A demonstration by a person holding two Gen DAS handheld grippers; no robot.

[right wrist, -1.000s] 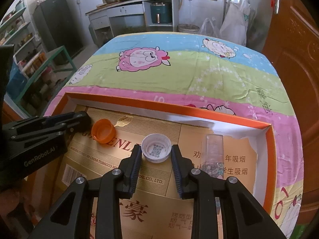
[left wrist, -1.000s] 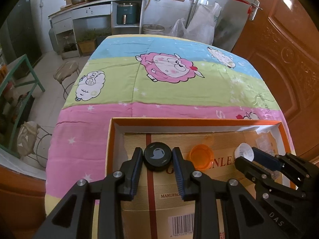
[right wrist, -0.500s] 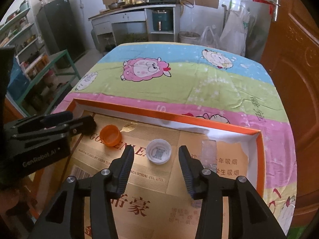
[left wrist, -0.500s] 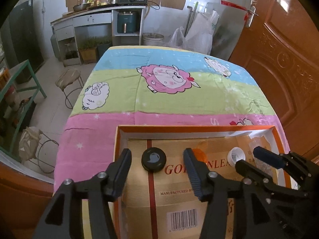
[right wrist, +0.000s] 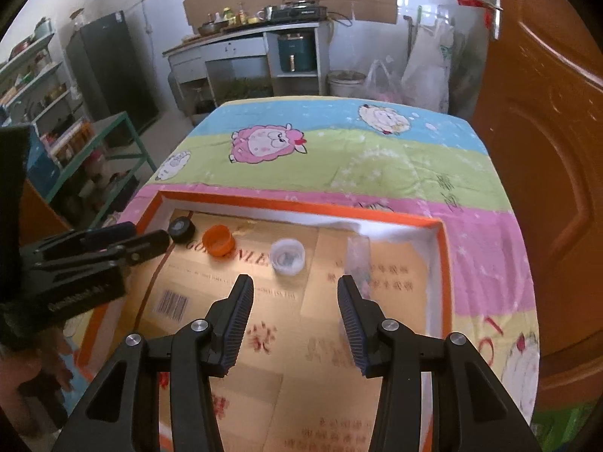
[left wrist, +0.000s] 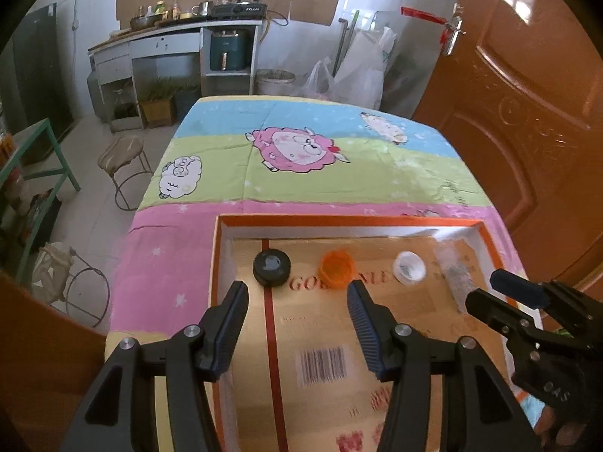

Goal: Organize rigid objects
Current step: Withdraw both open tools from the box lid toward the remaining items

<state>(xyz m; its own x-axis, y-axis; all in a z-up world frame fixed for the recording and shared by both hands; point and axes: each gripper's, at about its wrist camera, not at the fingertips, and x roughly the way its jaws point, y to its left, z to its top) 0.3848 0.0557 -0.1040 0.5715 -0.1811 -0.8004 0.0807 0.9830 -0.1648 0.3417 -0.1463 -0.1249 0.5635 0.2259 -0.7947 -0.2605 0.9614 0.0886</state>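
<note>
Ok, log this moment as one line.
left tool open, empty | right tool open, empty | black cap, orange cap, white cap rowed in tray

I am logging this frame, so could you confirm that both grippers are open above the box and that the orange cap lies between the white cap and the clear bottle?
Not quite: the orange cap lies between the black cap and the white cap, as the left wrist view shows. The clear bottle lies beyond the white cap. The left gripper and right gripper are indeed open above the box.
</note>
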